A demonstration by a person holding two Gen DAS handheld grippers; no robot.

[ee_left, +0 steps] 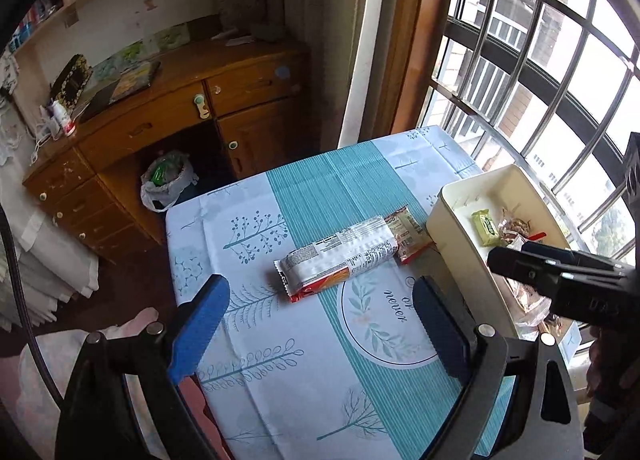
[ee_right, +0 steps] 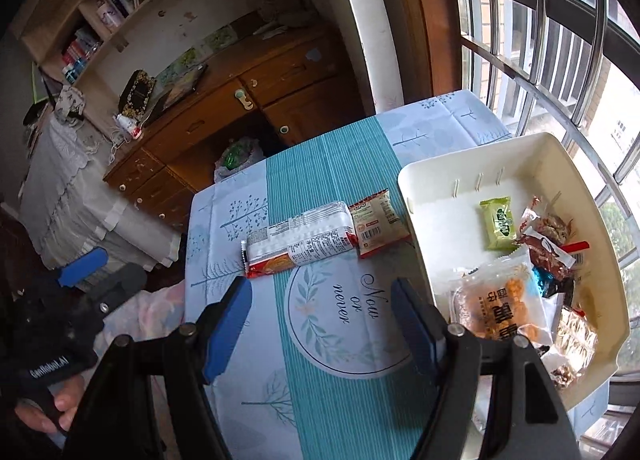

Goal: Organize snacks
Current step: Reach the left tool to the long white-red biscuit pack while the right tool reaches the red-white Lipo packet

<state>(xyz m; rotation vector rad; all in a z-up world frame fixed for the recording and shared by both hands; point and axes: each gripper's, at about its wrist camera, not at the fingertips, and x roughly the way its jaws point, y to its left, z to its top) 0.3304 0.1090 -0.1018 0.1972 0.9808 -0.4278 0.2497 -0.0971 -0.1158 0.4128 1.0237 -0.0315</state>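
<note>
A long white-and-red biscuit pack [ee_left: 340, 256] [ee_right: 300, 244] lies on the tablecloth [ee_left: 280, 360] [ee_right: 340, 400]. A small red-edged packet [ee_left: 406, 227] [ee_right: 376, 223] touches its far end. Right of them stands a cream bin [ee_left: 456, 252] [ee_right: 420, 179] holding a green packet [ee_left: 485, 222] [ee_right: 498, 223], an orange-printed bag [ee_right: 500, 300] and several brown wrappers [ee_right: 548, 244]. My left gripper [ee_left: 320, 286] hovers open just short of the biscuit pack, nothing between its blue pads. My right gripper [ee_right: 322, 288] is also open and empty, above the printed circle, beside the bin's near wall.
A wooden desk with drawers [ee_left: 160, 127] [ee_right: 224, 119] stands beyond the table's far left edge, with a plastic bag [ee_left: 166, 179] on the floor under it. A barred window [ee_left: 540, 79] [ee_right: 540, 39] runs close behind the bin. A hand [ee_right: 60, 408] holds the left gripper's handle.
</note>
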